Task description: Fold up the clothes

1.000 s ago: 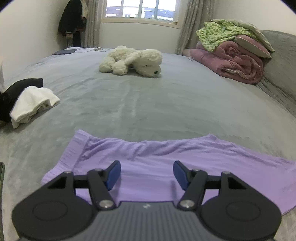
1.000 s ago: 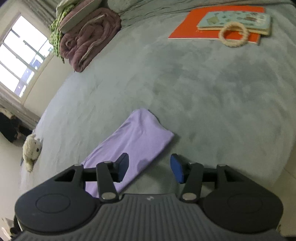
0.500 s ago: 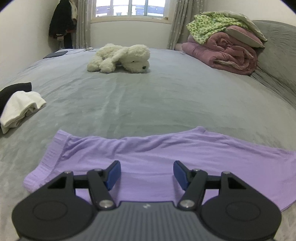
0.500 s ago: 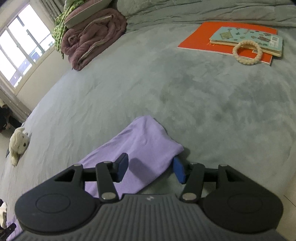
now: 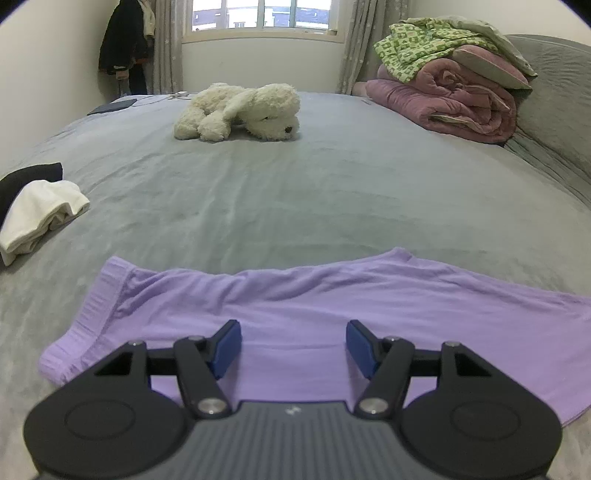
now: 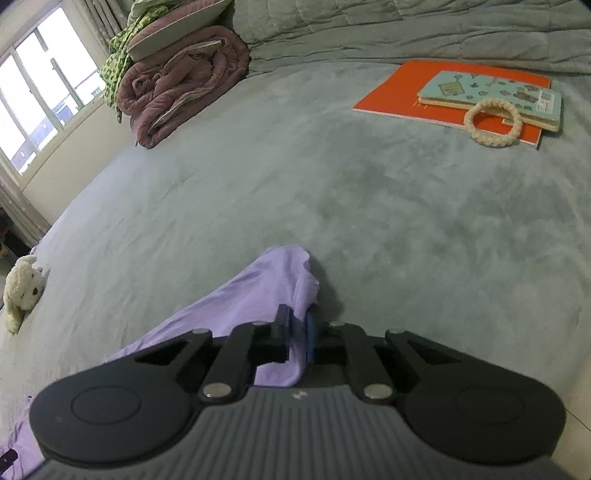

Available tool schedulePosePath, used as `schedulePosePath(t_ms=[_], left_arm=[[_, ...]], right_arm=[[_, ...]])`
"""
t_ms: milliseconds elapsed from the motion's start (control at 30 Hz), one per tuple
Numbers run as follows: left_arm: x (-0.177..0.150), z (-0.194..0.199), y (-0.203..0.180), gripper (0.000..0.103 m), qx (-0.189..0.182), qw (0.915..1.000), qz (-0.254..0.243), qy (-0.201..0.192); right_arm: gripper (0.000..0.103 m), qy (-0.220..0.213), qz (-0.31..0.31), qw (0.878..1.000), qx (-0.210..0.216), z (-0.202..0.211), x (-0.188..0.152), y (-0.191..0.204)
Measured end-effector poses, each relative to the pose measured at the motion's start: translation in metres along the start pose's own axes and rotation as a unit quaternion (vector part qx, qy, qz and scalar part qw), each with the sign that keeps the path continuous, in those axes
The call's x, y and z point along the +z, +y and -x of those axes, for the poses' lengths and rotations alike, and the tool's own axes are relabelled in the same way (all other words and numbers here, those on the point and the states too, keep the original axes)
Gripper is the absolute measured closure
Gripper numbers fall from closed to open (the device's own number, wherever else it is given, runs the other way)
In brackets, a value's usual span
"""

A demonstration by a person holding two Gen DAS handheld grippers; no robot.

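- Bedroom, daylight from a window (image 5: 260, 14) at the top of the left view; the working surface is a wide grey bed cover (image 5: 295, 192) filling the middle of both views.
- Bulky items sit clear of my work: a rolled mauve quilt (image 5: 454, 107) with a green patterned cloth on top at the upper right of the left view, and a white plush dog (image 5: 240, 110) at upper centre.
- The task item, a lilac garment (image 5: 314, 306), lies flat across the lower half of the left view, its ribbed band at lower left. In the right view its other end bunches at lower centre.
- Smaller items: a white cloth bundle (image 5: 40, 214) at the left edge of the left view; an orange book (image 6: 402, 92) with a woven ring (image 6: 493, 123) at the upper right of the right view.
- My right gripper (image 6: 297, 332) is closing; the pads already pinch the end of the lilac fabric, which puckers up between them.
- My left gripper (image 5: 293, 345) is released, jaws standing apart above the garment with nothing between them.
- Step in hand, as I judge it: securing the two grips before a fold. One end is taken; the other is not.
- Next move calls for lowering my left jaws onto the near edge by the ribbed band and clamping, then lifting both ends evenly so the cloth does not skew or drag.
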State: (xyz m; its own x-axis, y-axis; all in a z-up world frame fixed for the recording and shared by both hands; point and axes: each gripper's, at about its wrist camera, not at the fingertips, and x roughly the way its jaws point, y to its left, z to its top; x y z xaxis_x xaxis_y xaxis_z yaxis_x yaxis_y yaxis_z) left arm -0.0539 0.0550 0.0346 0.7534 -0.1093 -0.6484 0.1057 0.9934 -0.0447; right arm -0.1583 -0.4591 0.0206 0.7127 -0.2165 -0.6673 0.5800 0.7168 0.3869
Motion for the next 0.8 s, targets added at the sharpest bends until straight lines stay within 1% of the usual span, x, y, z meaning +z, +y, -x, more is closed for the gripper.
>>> schedulePosePath(t_ms=[133,267,367,467,600,700,800], left_arm=[[0.0,-0.001,-0.002,0.039,0.003,1.0,-0.003,0.002],[0.002,0.001,0.001,0.039,0.0,1.0,0.002,-0.001],[0.004,0.004,0.005,0.039,-0.002,0.9999,0.013,-0.005],[0.006,0.007,0.011,0.039,-0.006,0.9995,0.029,-0.007],[0.009,0.009,0.022,0.039,-0.019,0.9978,0.064,-0.005],[0.01,0.01,0.027,0.039,-0.034,0.9959,0.084,-0.003],[0.009,0.011,0.029,0.039,-0.051,0.9944,0.093,-0.001]], right_arm=[[0.096,-0.03,0.032,0.999,-0.006,0.007,-0.006,0.014],[0.096,-0.063,0.072,0.995,-0.012,0.014,-0.011,0.033],[0.096,-0.099,0.115,0.988,-0.019,0.022,-0.019,0.054],[0.096,-0.133,0.145,0.98,-0.008,0.031,-0.033,0.08],[0.096,-0.157,0.185,0.97,0.014,0.042,-0.066,0.126],[0.096,-0.166,0.238,0.956,0.035,0.048,-0.102,0.168],[0.096,-0.16,0.286,0.943,0.059,0.049,-0.137,0.205]])
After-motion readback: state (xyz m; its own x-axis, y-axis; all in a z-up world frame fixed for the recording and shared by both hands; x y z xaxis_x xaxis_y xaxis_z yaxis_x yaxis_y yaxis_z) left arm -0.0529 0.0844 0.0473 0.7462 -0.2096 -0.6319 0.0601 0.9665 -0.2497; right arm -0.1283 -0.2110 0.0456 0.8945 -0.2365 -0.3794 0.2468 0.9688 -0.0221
